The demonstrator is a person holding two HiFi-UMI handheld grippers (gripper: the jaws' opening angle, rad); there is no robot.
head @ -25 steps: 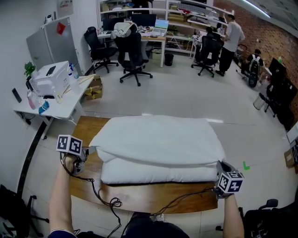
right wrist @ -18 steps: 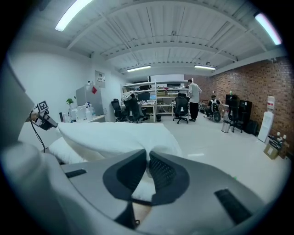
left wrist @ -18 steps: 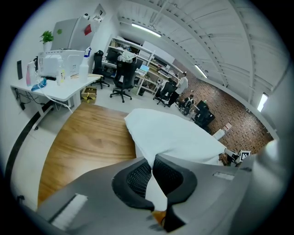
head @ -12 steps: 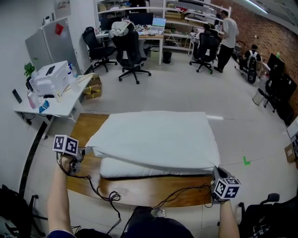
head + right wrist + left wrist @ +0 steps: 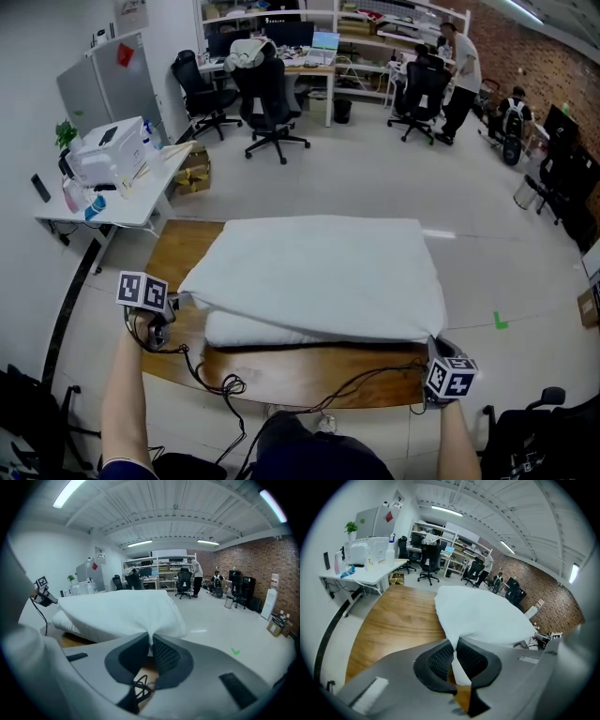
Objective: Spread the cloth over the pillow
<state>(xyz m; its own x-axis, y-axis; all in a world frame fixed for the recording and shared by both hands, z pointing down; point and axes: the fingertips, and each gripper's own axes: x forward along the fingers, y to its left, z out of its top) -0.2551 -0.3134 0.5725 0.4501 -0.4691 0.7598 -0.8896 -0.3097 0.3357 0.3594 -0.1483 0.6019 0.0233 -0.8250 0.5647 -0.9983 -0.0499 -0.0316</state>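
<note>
Your left gripper (image 5: 453, 654) sits just off the near-left corner of the plump white pillow (image 5: 281, 330). Its jaws are nearly closed but opening right now. One corner of the thin white cloth (image 5: 319, 267) is between the ribbed black pads, and a tail of it hangs through below them. From that pinch the cloth runs taut up onto the pillow.

Your right gripper (image 5: 150, 649) is just off the pillow's near-right corner. Its jaws are almost together, clamped on the other near corner of the cloth. The fabric bunches into a pleat where the pads bite.

The cloth lies over the pillow's top and covers the far edge and both sides, as far as the head view shows. Along the near side it's lifted between your two grips, so the pillow's near face shows under it as a white band.

The pillow lies flat on the brown wooden table (image 5: 183, 248). Bare wood shows left of the pillow and in front of it. Black cables (image 5: 225, 384) from both grippers trail over the wood in front of the pillow's near edge. Black office chairs (image 5: 272, 103) stand well beyond the pillow's far side.
</note>
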